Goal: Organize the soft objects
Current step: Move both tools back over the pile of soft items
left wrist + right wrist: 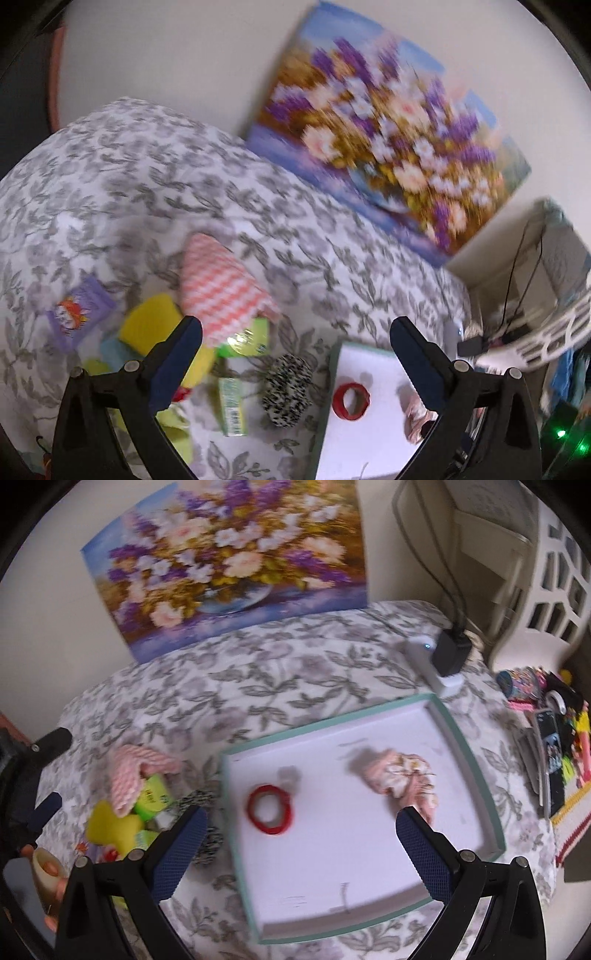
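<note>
the pink floral scrunchie (400, 781) lies in the tray (476, 764) just beyond the right gripper (301, 825), empty and wide open, as is the left gripper (295, 334) over the unsorted pile, apparently after a drop-off.

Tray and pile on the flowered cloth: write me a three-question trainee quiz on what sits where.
1. True or false: the red ring lies inside the tray.
2. Which soft thing shares the tray with it?
A. the pink floral scrunchie
B. the pink checked cloth
C. the black-and-white scrunchie
3. Fill in: both the left hand-held gripper and the right hand-held gripper are ____, with nothing between the fingers.

Key: 1 true; 2 A; 3 open.
</note>
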